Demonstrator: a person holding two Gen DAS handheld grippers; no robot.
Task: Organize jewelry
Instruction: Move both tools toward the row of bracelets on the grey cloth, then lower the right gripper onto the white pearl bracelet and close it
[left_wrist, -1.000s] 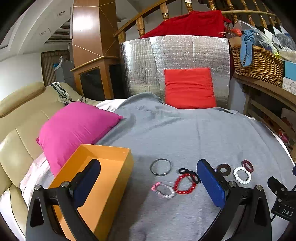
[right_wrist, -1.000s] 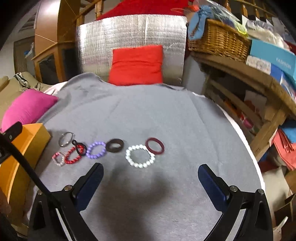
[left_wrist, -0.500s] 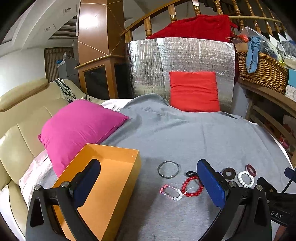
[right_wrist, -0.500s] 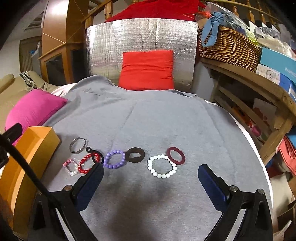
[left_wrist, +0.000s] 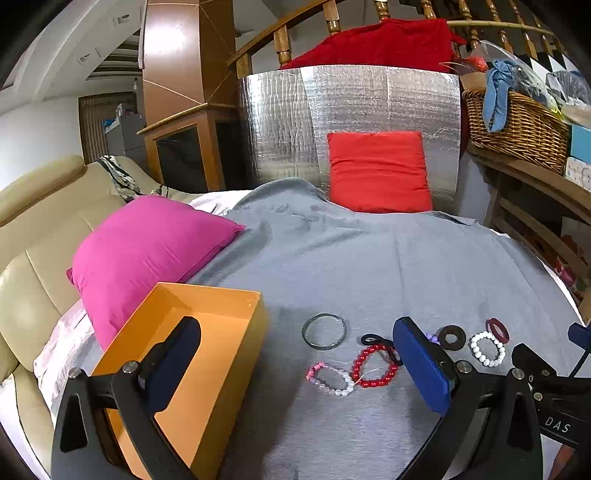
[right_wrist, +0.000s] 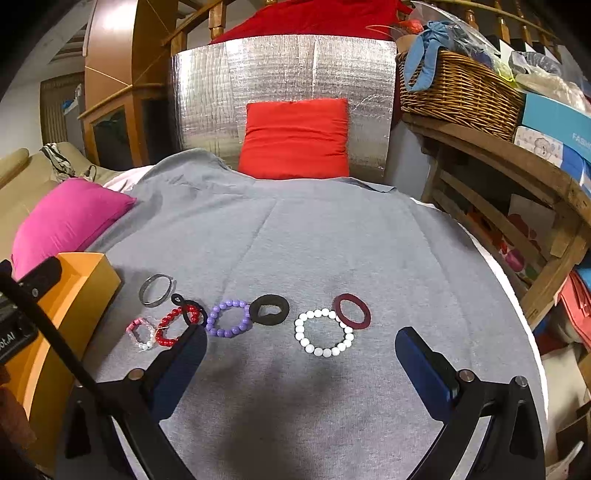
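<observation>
Several bracelets and rings lie in a row on the grey cloth (right_wrist: 332, 240): a metal bangle (right_wrist: 156, 290), a pink bead bracelet (right_wrist: 141, 334), a red bead bracelet (right_wrist: 173, 325), a purple bead bracelet (right_wrist: 228, 318), a black ring (right_wrist: 269, 309), a white bead bracelet (right_wrist: 324, 332) and a maroon ring (right_wrist: 351, 311). An open orange box (left_wrist: 192, 354) stands at the left. My left gripper (left_wrist: 295, 365) is open and empty, above the box edge and the pink bracelet (left_wrist: 330, 378). My right gripper (right_wrist: 301, 363) is open and empty, just before the white bracelet.
A pink pillow (left_wrist: 147, 251) lies behind the box on a beige sofa (left_wrist: 33, 236). A red cushion (right_wrist: 295, 138) leans on a silver foil panel (right_wrist: 280, 81) at the back. A wooden shelf (right_wrist: 517, 177) with a wicker basket (right_wrist: 458, 92) stands at the right.
Both grippers have shifted slightly left and down toward the row, so the bracelets look nearer. Nothing has been picked up or moved.
</observation>
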